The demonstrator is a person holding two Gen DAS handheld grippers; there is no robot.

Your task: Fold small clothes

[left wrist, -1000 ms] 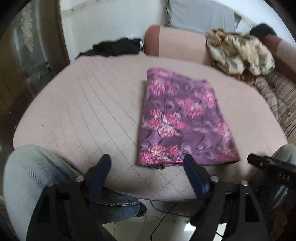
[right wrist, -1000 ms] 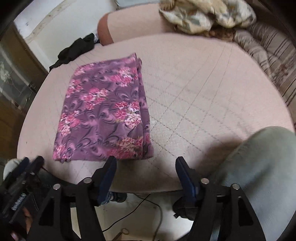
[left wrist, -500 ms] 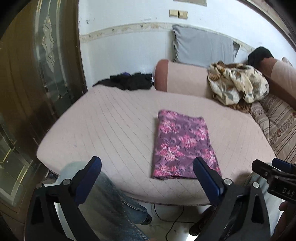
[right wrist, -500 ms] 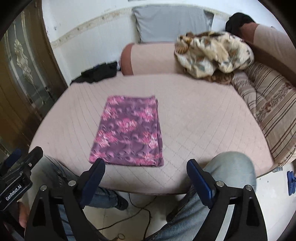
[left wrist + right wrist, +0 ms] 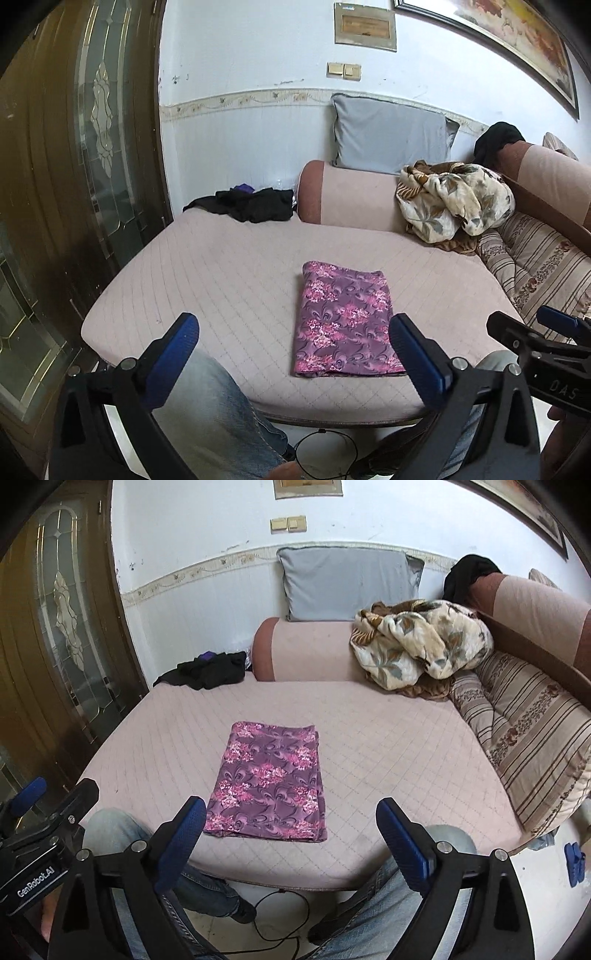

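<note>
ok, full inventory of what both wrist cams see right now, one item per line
folded floral cloth: 1, purple and pink, flat on the pad near its front edge
quilted pad: 1, pale pink, covers the seat
black clothes: 1 pile, black with a bit of purple, far left corner of the pad
bolster: 1, pink with brown end, back of the pad
pillow: 1, grey, against the wall behind the bolster
crumpled blanket: 1, cream with leaf print, right of the bolster
striped cushion: 1, beige and brown, right side
glass-panel door: 1, brown wood, left
wall switches: 2, beige, above the pillow
cable: 1, black, on the floor
person's legs: 2, blue jeans, at the front edge
left gripper: 1, black with blue pads, open, empty
right gripper: 1, same, open, empty
</note>
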